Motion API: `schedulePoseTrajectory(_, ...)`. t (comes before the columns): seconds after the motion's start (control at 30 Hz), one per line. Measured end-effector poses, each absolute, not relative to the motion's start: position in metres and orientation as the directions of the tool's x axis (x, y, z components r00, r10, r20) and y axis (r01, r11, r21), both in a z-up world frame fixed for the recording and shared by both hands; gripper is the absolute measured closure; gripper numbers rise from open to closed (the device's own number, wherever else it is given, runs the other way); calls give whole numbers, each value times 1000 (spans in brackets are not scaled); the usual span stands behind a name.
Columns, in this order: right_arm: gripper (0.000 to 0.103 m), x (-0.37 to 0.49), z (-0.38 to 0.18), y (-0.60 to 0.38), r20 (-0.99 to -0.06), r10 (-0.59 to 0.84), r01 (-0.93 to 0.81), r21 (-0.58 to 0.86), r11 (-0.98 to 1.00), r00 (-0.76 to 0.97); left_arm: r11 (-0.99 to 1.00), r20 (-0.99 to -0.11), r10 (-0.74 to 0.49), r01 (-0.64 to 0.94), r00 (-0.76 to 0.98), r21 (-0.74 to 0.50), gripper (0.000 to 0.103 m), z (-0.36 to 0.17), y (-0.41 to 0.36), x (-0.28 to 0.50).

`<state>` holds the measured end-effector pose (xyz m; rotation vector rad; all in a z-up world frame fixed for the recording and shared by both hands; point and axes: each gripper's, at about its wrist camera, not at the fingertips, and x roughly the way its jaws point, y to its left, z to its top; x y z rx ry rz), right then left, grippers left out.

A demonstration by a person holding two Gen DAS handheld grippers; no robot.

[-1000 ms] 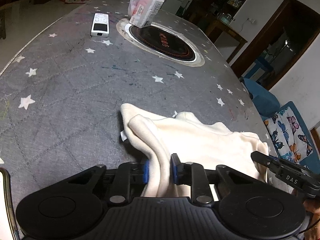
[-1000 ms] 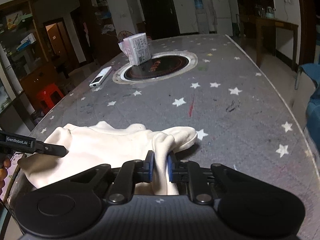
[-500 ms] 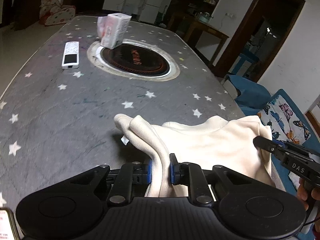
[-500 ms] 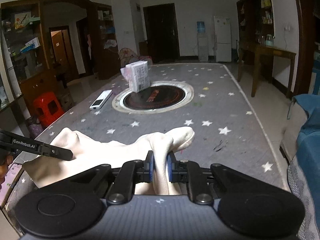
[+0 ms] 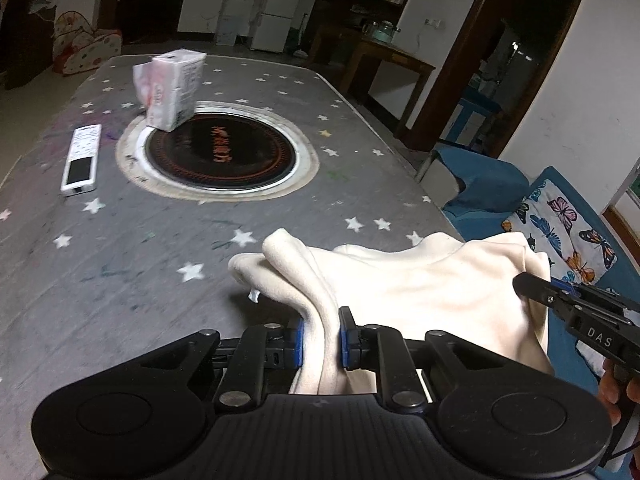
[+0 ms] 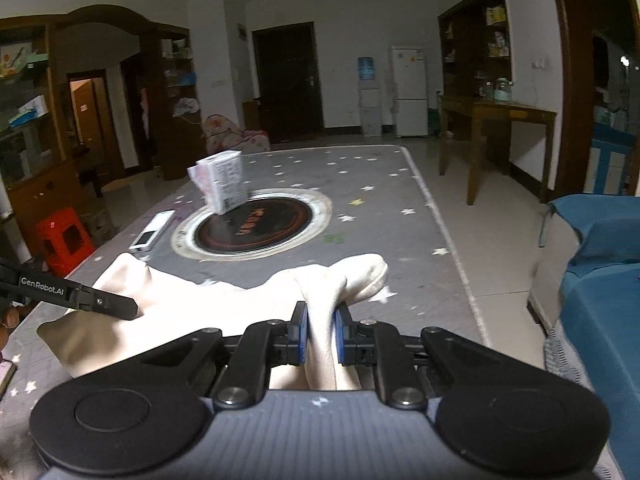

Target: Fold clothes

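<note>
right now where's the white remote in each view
Left wrist: remote lies at the left on the table, left of the round cooktop.
Right wrist: remote lies left of centre, again left of the cooktop.
Shared landmark: the cooktop.

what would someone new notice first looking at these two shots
First, the cream garment stretched between both grippers: the left gripper and the right gripper each pinch a bunched fold, near the close end of the grey starred table. Next, the round black cooktop set into the table's middle, with a white packet on its far-left rim and a white remote lying to its left.
</note>
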<state>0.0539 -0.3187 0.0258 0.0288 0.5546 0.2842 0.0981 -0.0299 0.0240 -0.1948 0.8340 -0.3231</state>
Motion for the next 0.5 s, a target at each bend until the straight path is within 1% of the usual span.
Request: schedulePoseTrajectory(0.5,91,89,9,-358,-546,170,-148,84,985,820,933,-711,-360,245,604,-263,85,5,-84,142)
